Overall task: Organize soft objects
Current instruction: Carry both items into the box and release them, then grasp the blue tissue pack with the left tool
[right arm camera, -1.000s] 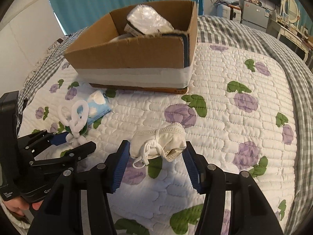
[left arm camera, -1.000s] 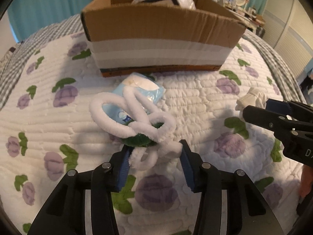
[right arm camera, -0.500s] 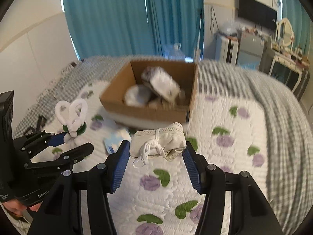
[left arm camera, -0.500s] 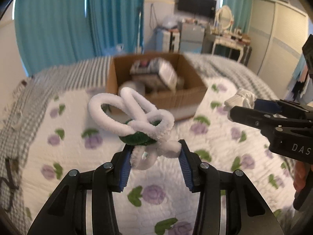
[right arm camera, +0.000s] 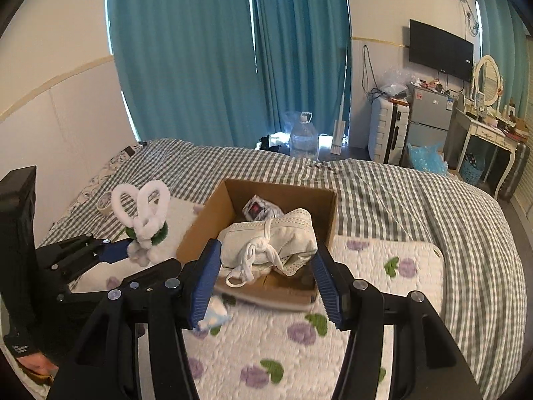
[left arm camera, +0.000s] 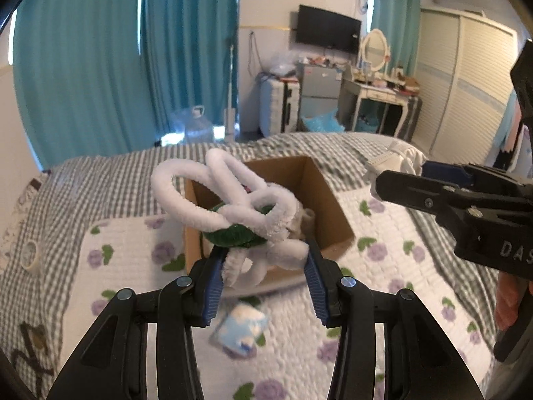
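Soft toys are up in the air near the box (right arm camera: 324, 213): left gripper (left arm camera: 263, 286) pinches a fuzzy flower (left arm camera: 230, 206), right gripper (right arm camera: 266, 283) pinches a mask (right arm camera: 276, 236). Next, I think, drop both inside the box.

Face mask (right arm camera: 269, 240) in right hand-held gripper (right arm camera: 265, 280)

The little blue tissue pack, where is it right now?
The blue tissue pack lies on the flowered quilt, just in front of the cardboard box, low in both views.
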A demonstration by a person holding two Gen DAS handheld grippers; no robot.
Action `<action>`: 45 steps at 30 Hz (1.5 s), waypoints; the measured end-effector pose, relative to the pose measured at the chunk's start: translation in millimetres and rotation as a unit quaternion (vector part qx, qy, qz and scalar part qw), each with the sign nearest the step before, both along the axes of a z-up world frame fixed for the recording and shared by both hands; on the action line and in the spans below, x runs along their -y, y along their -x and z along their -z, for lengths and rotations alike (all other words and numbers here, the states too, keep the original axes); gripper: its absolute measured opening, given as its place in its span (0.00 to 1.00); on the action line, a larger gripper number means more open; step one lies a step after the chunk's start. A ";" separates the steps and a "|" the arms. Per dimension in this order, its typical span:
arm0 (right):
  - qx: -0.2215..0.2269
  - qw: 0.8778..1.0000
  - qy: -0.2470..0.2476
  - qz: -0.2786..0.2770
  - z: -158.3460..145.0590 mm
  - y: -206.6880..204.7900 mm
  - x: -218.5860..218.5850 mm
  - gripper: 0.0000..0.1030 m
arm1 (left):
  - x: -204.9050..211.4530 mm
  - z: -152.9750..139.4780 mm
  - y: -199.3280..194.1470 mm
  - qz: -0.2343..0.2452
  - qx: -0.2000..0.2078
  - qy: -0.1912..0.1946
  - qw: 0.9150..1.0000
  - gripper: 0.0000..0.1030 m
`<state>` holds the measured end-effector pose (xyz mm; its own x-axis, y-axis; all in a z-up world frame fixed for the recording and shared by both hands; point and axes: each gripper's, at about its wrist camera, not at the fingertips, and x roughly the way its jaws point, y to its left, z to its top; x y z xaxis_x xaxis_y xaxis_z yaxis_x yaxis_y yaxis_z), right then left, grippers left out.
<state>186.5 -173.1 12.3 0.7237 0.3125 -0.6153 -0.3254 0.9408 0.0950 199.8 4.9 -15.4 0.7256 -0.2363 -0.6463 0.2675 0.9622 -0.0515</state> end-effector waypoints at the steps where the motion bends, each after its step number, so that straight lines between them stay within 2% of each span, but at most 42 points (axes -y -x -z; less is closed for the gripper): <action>1: -0.003 1.000 0.000 0.001 2.9 -8.2 -1.3 0.54 | 1.2 3.1 -3.5 -0.001 -0.002 0.000 1.000 0.42; 6: -0.034 0.999 -0.001 0.007 35.4 -60.5 -5.1 0.54 | 2.0 30.8 -53.7 -0.001 -0.026 -0.012 1.000 0.42; 10: -0.064 0.998 -0.002 0.011 71.6 -93.2 -6.0 0.54 | 2.3 56.8 -76.4 0.003 -0.047 -0.025 0.999 0.42; 14: -0.088 0.996 -0.007 0.012 99.6 -106.0 -5.0 0.54 | 3.8 78.4 -84.3 0.007 -0.064 -0.035 0.997 0.42; 16: -0.089 0.996 -0.012 0.005 105.8 -106.2 -6.0 0.54 | 5.6 82.6 -83.7 0.014 -0.064 -0.034 0.997 0.42; 19: -0.083 0.996 -0.015 0.006 104.8 -105.0 -5.5 0.55 | 10.3 84.1 -78.6 0.017 -0.055 -0.045 0.997 0.49; 22: -0.076 0.997 -0.026 0.005 93.3 -101.6 -3.8 0.58 | 13.8 81.0 -75.6 0.010 -0.058 -0.063 0.996 0.59; 24: -0.069 0.997 -0.024 0.015 82.6 -97.9 -2.1 0.70 | 11.3 74.0 -71.0 0.004 -0.050 -0.072 0.996 0.59; 27: -0.055 0.998 -0.025 0.022 60.8 -88.3 2.4 0.78 | 8.9 57.7 -63.5 -0.005 -0.041 -0.073 0.996 0.60; 30: -0.033 0.999 -0.027 0.029 33.4 -70.7 6.9 0.78 | 3.2 31.3 -49.1 -0.015 -0.019 -0.069 0.997 0.60; 37: 0.019 0.999 -0.019 0.034 -32.7 -10.0 12.3 0.79 | -4.1 -41.3 11.4 -0.027 0.051 -0.058 0.997 0.61; 39: 0.035 0.999 -0.017 0.036 -48.8 10.8 13.9 0.81 | -8.6 -58.9 31.6 -0.032 0.072 -0.053 0.996 0.76; 40: 0.042 0.998 -0.016 0.036 -55.6 21.3 15.8 0.82 | -11.2 -65.9 43.1 -0.037 0.085 -0.048 0.995 0.88; 42: 0.058 0.997 -0.014 0.039 -66.6 46.0 18.2 0.91 | -15.7 -77.0 64.6 -0.046 0.112 -0.040 0.992 0.90; 45: 0.077 0.996 -0.012 0.041 -72.9 72.8 21.4 0.97 | -21.9 -79.0 87.8 -0.050 0.115 -0.037 0.991 0.90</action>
<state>113.8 -194.5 85.2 0.8329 0.2620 -0.4874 -0.2606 0.9627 0.0723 112.0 26.8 63.6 0.8737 -0.1134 -0.4730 0.1663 0.9835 0.0713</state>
